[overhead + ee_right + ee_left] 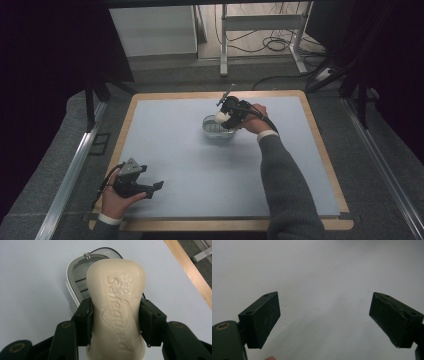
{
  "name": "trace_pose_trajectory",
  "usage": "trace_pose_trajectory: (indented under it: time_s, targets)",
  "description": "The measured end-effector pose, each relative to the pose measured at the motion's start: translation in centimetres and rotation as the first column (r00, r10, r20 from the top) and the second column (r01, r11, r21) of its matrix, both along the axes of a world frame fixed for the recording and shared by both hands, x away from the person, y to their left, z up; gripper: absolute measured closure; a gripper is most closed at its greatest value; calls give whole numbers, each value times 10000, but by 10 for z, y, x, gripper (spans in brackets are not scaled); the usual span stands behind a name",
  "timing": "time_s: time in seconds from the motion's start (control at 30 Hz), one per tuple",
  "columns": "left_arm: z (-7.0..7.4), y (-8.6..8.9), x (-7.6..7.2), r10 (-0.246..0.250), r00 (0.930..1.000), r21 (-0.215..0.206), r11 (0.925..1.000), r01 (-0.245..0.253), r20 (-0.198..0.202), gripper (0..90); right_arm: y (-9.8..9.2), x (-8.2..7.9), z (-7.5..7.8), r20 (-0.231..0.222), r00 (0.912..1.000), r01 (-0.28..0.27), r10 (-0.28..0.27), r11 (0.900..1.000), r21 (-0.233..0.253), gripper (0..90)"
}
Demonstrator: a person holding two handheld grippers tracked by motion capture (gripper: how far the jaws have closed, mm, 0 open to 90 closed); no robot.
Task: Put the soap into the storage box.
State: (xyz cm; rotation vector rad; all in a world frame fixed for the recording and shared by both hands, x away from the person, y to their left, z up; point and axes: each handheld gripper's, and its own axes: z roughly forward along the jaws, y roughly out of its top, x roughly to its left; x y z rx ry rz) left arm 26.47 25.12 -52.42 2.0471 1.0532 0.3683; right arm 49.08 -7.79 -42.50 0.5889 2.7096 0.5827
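1. Much of the soap dish (pixel 75 282) lies hidden behind the bar of soap (pixel 116 312) in the right gripper view, which shows only its white rim, a slotted grey floor and a small metal knob at the far edge.
2. The bar's near end runs off the bottom of that view, and its embossed lettering is partly cut off.
3. In the high view the soap (pixel 221 117) appears as a small pale patch at the gripper's tip, just over the dish (pixel 216 131), which sits near the far middle of the blue table mat (pixel 175 150). Whether bar and dish touch cannot be told.
4. The right gripper (pixel 231 116) has its jaws clamped on the bar's two long sides. The person's right arm, in a grey sleeve (pixel 287 190), reaches forward across the mat, the hand angled down and to the left.
5. The left gripper (pixel 152 189) rests low at the mat's near left corner, held in the left hand (pixel 117 200) and pointing right. Its jaws stand wide apart over bare mat, holding nothing.
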Motion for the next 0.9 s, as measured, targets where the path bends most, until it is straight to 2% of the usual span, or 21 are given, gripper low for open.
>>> trace_pose_trajectory:
  time_s: [0.33,0.47,0.77,0.9]
  targets:
    - [0,2,0,33,10000,-33,10000,-33,7,104,15,8,-10,-46,9986,-522,522,9986,-25,493]
    - [0,3,0,55,10000,-55,10000,-55,2,104,20,11,-16,-92,9973,-729,727,9971,-238,493]
    - [-1,3,1,37,10000,-42,10000,-37,-45,104,25,13,-29,-105,9971,-754,749,9954,-587,479]
    - [-1,2,1,32,10000,-53,10000,-32,-35,104,24,11,-27,-30,9982,-600,599,9982,-98,453]
